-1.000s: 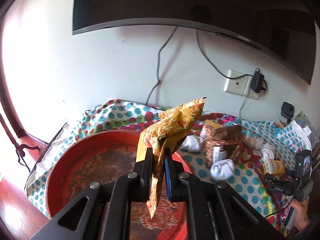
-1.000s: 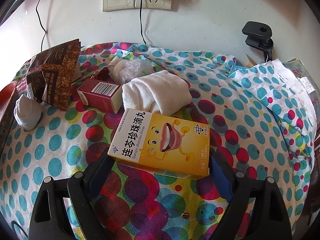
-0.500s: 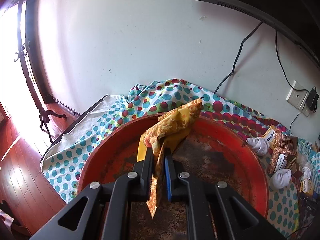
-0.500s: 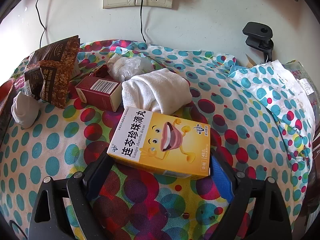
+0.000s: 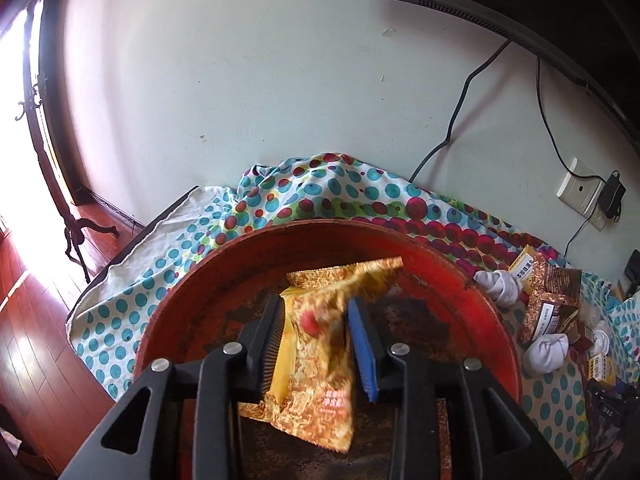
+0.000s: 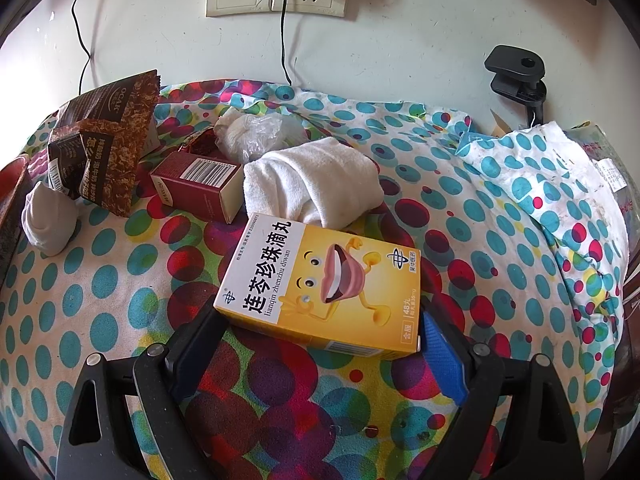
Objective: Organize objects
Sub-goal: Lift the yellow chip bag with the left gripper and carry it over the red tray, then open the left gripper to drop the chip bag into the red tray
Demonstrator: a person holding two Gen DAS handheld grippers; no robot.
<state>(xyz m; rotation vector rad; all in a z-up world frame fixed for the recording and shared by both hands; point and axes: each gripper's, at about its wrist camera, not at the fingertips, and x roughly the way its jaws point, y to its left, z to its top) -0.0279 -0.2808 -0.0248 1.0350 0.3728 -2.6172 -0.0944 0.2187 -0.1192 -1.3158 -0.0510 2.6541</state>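
Left wrist view: the left gripper (image 5: 316,344) has just been opening its jaws, and the yellow snack packet (image 5: 320,336) sits loose between them, pads no longer pinching it. It's dropping flat onto the red round tray (image 5: 192,292) directly below the fingers, which looks like the collecting spot for this tidy-up.

Off to the gripper's right, two balled white socks (image 5: 546,350) and a brown snack bag (image 5: 552,300) wait on the polka-dot cloth (image 5: 280,200).

Over on the other camera, the right gripper (image 6: 320,336) is spread wide with its jaws straddling one yellow medicine box (image 6: 320,284), seemingly ready for a grab, though real contact is hard to call. Ahead of it: one rolled white towel (image 6: 316,180), one maroon box (image 6: 196,184), one crumpled plastic bag (image 6: 252,132).
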